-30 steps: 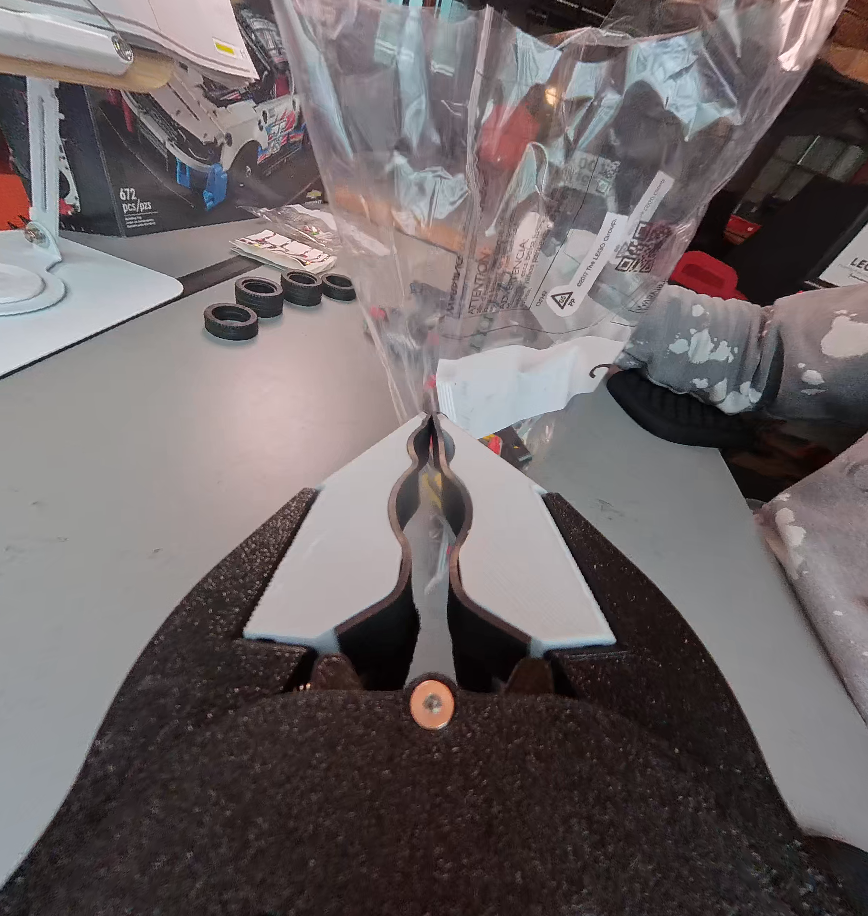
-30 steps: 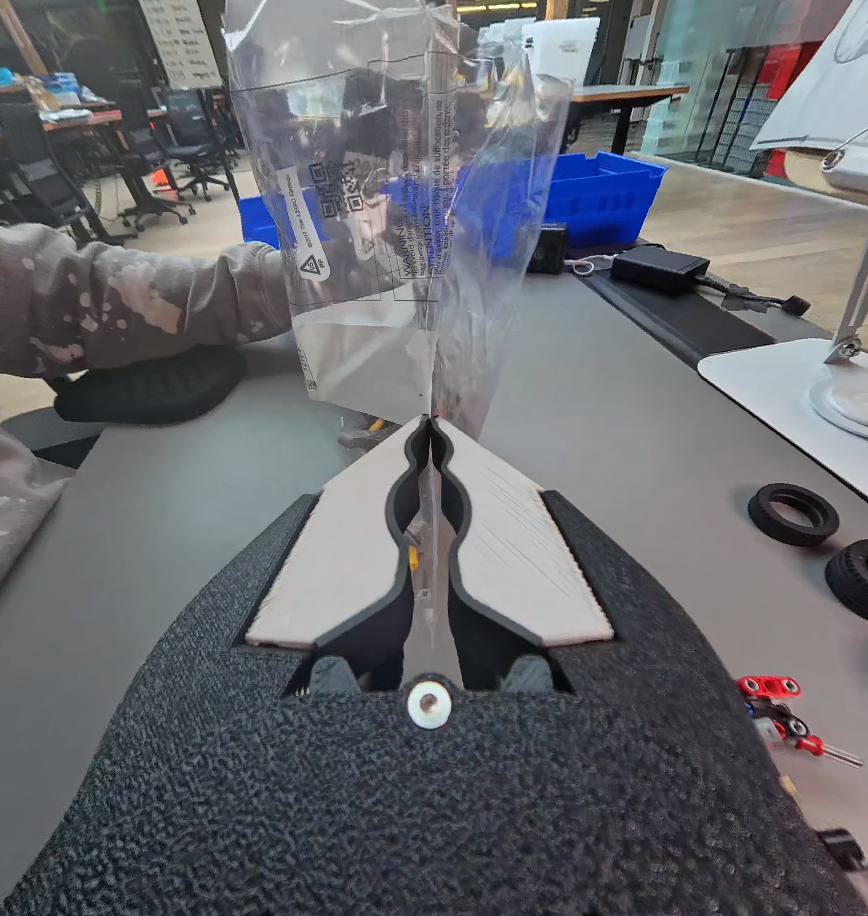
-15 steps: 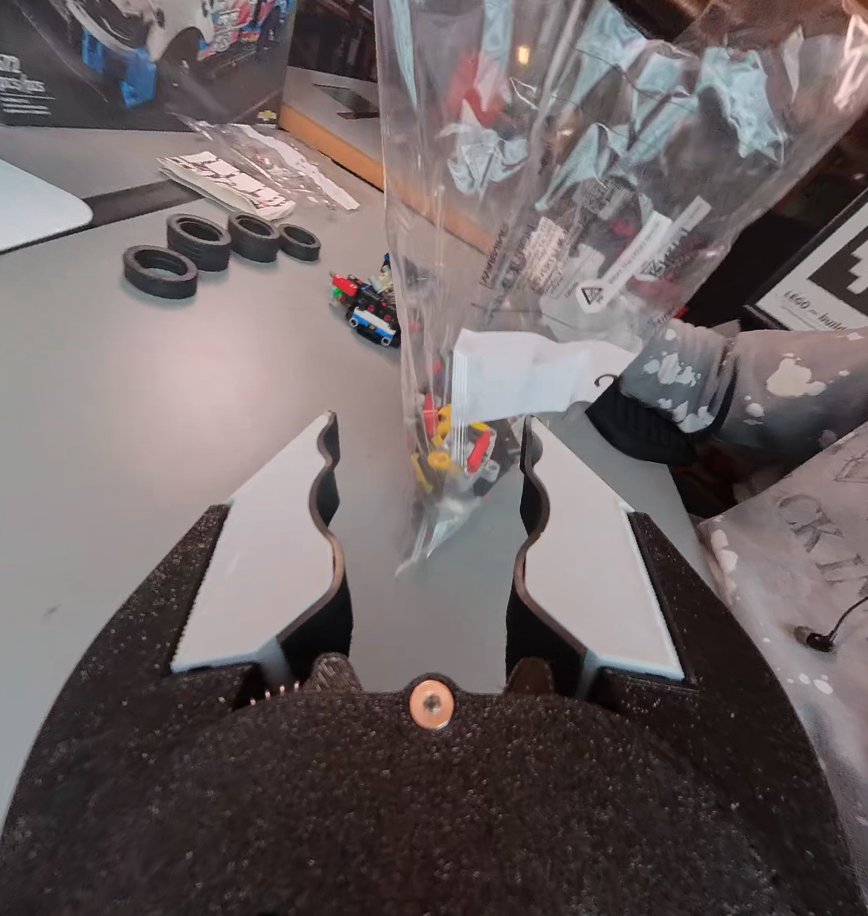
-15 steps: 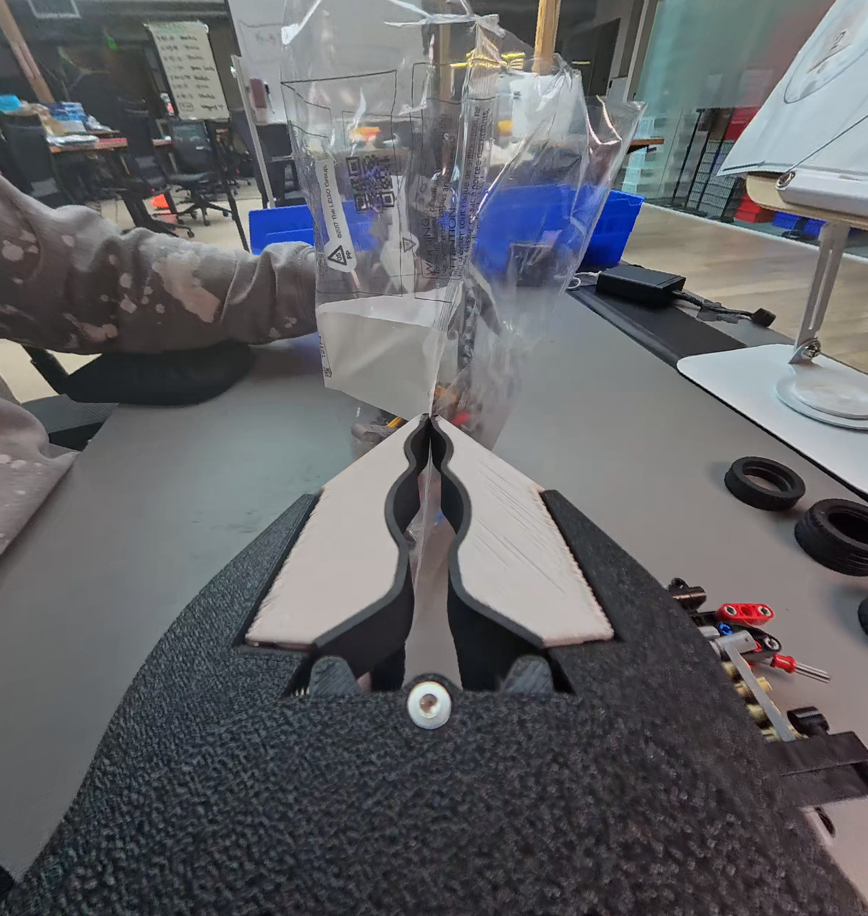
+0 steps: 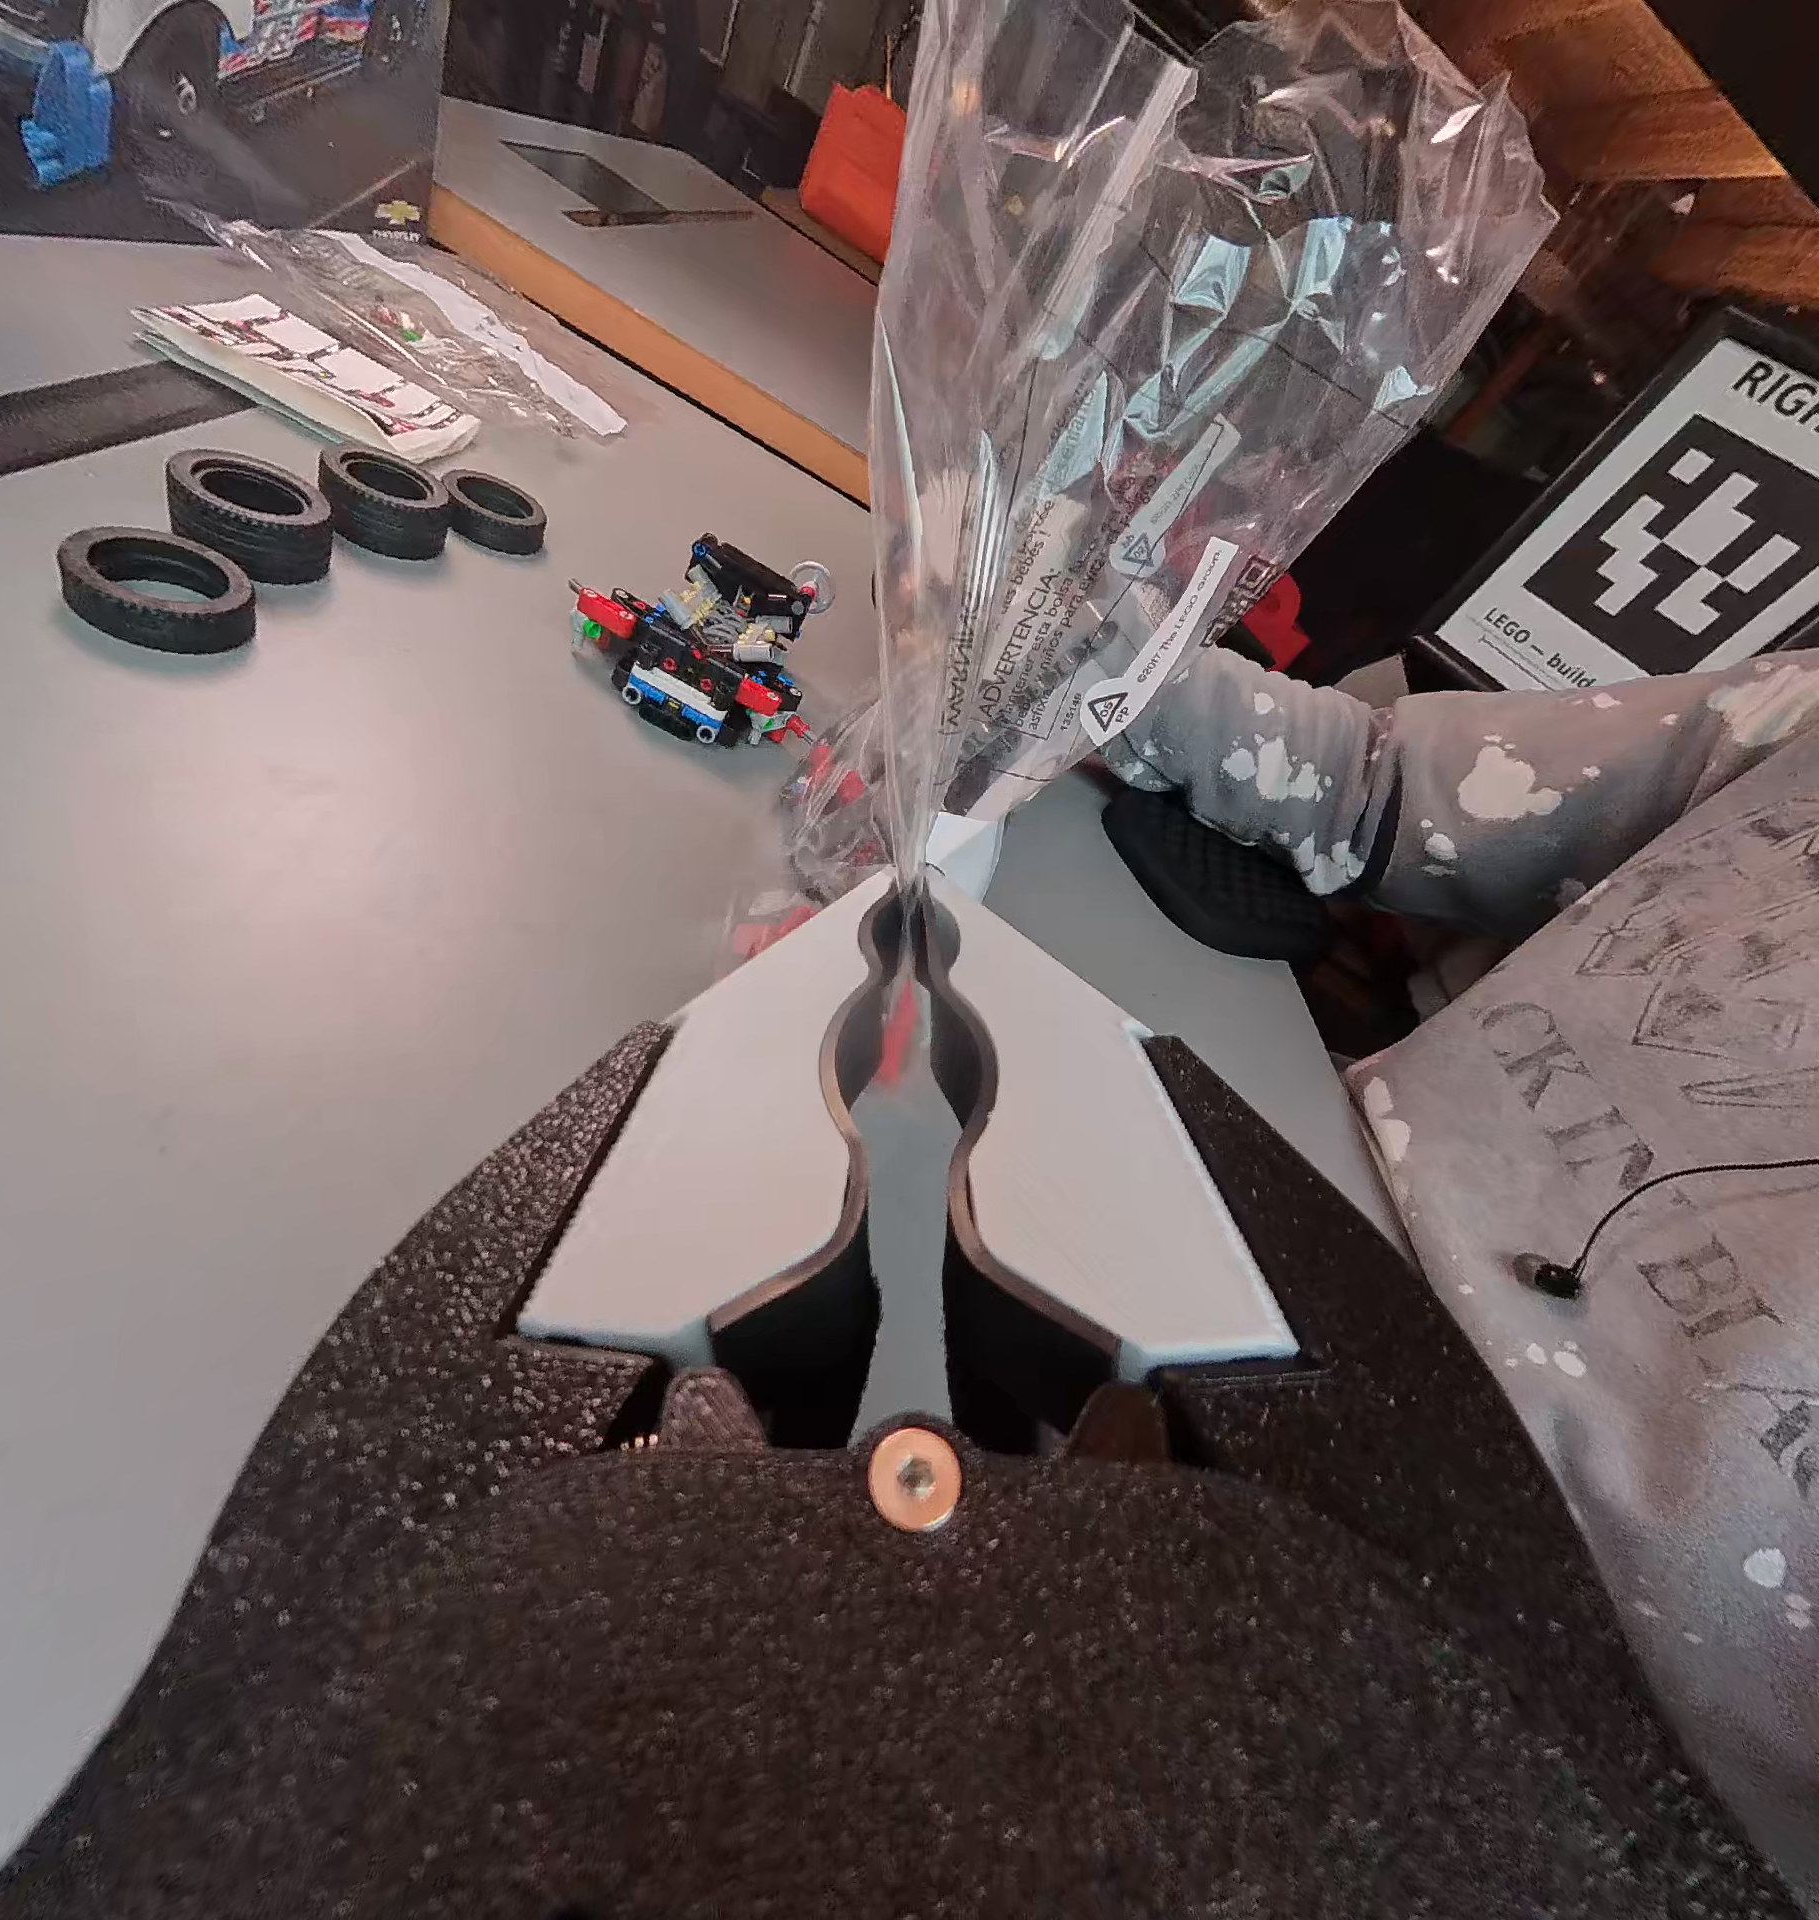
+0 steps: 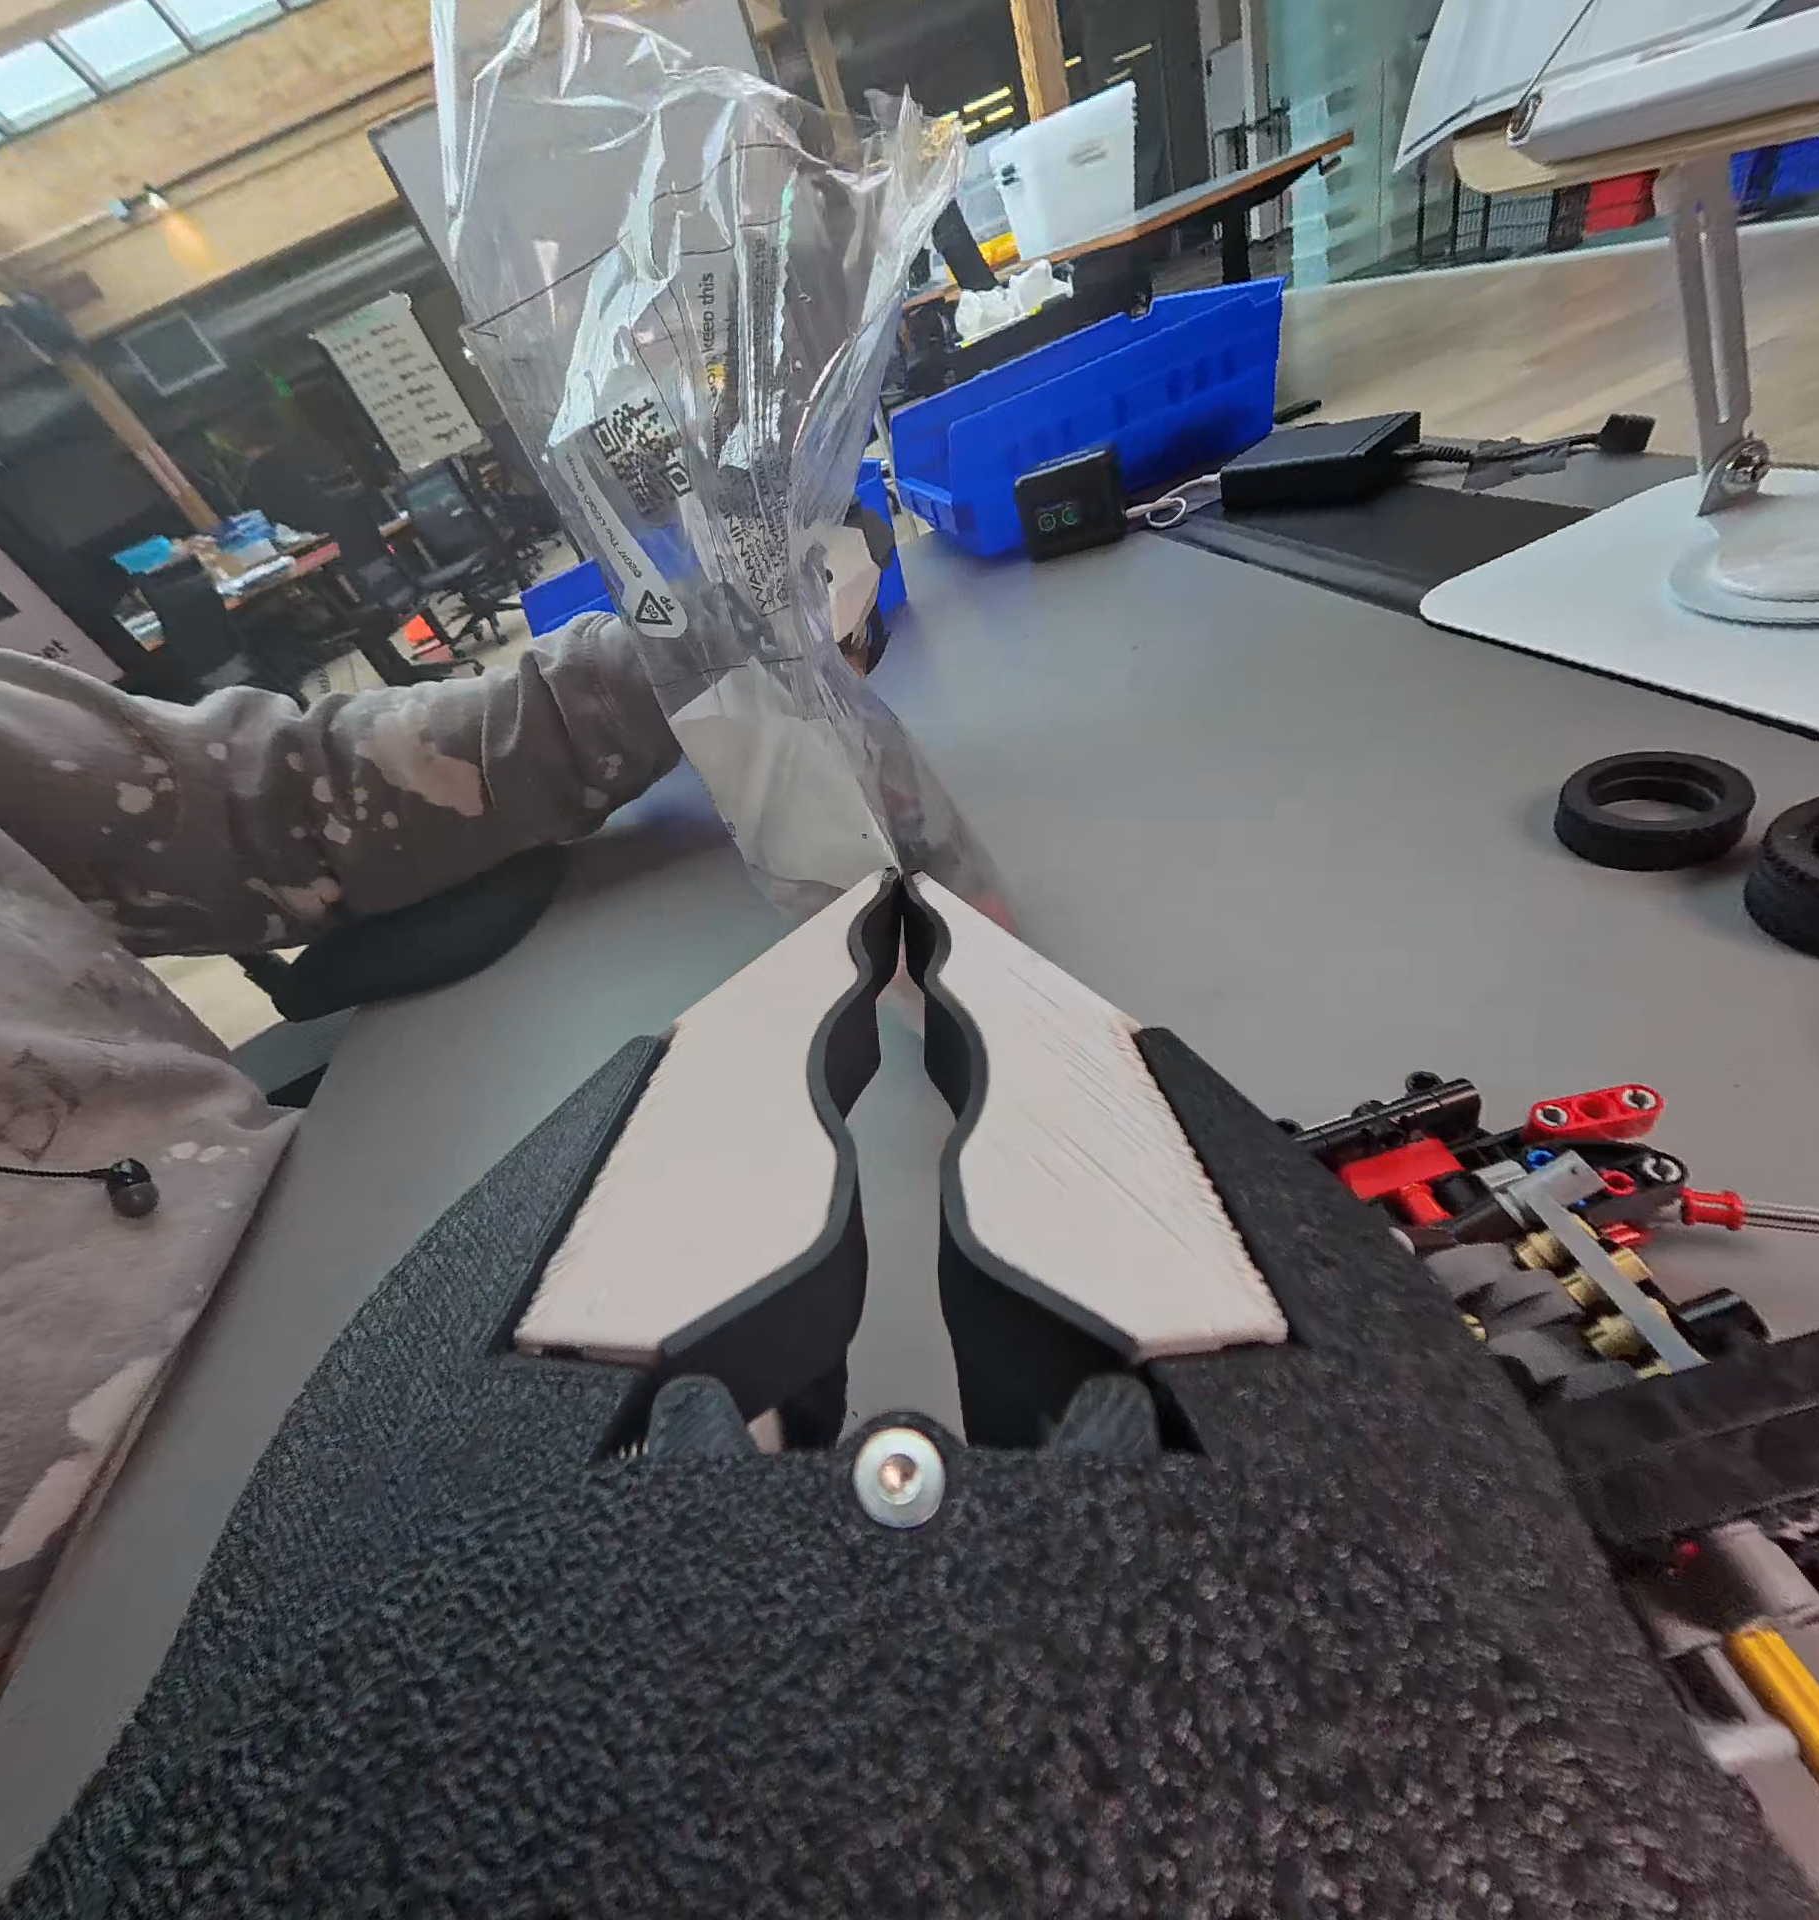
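Though pinched below, clear bag (image 5: 1144, 416) upright.

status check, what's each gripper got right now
Left gripper shut on clear plastic bag. Right gripper shut on same bag. Brick assembly, tyres nearby.

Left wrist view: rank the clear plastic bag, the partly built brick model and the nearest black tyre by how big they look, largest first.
1. Clear plastic bag, by far the largest; it also hangs nearest the camera.
2. Partly built brick model.
3. Nearest black tyre, only slightly smaller than the model, so that pair is close.
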Tool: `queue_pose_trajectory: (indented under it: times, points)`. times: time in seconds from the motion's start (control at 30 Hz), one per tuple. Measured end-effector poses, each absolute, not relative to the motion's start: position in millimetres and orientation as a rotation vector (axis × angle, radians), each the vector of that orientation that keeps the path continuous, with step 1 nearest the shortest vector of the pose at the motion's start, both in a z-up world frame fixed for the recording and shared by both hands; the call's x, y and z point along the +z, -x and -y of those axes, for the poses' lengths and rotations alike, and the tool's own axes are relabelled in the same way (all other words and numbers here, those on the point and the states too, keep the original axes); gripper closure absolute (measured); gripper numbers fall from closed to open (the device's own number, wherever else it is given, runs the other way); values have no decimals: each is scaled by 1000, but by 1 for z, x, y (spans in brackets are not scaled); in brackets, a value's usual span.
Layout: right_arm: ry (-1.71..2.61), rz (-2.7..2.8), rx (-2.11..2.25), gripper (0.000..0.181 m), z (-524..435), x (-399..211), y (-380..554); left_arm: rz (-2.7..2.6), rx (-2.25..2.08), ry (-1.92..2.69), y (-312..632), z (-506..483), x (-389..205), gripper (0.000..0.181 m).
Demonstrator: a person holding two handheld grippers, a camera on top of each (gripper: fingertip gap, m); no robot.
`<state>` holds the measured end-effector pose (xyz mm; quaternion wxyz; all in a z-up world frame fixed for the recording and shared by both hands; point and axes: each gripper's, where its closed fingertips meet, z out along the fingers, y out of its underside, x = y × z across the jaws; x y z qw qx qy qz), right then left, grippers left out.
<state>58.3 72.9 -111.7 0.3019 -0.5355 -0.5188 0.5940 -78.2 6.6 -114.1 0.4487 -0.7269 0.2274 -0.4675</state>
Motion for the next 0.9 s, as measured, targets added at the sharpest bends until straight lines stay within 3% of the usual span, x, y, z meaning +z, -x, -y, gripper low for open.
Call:
queue_pose_trajectory:
  times: [0.13, 0.2, 0.27, 0.33, 0.4, 0.5, 0.77, 0.9]
  points:
    - [1365, 1496, 1545, 175, -56, -110, -62, -630, -1119, 1766, 75, 2, -109, 181]
    - [1314, 1536, 1527, 138, -47, -102, -60, -673, -1117, 1751, 71, 7, -108, 180]
    - [1258, 1559, 1508, 124, -40, -93, -52, -686, -1113, 1736, 69, 9, -107, 176]
    - [1193, 1606, 1461, 139, -33, -90, -44, -682, -1115, 1692, 68, 10, -99, 167]
    - [1135, 1603, 1466, 178, -27, -80, -41, -690, -1085, 1647, 68, 12, -87, 157]
    - [1147, 1530, 1511, 181, -35, -65, -44, -775, -936, 1637, 70, 19, -82, 181]
    - [1235, 1516, 1713, 179, -26, -78, -52, -758, -1004, 1647, 72, 27, -89, 180]
    - [1127, 1447, 1731, 157, -23, -35, -50, -788, -1007, 1613, 67, 31, -84, 179]
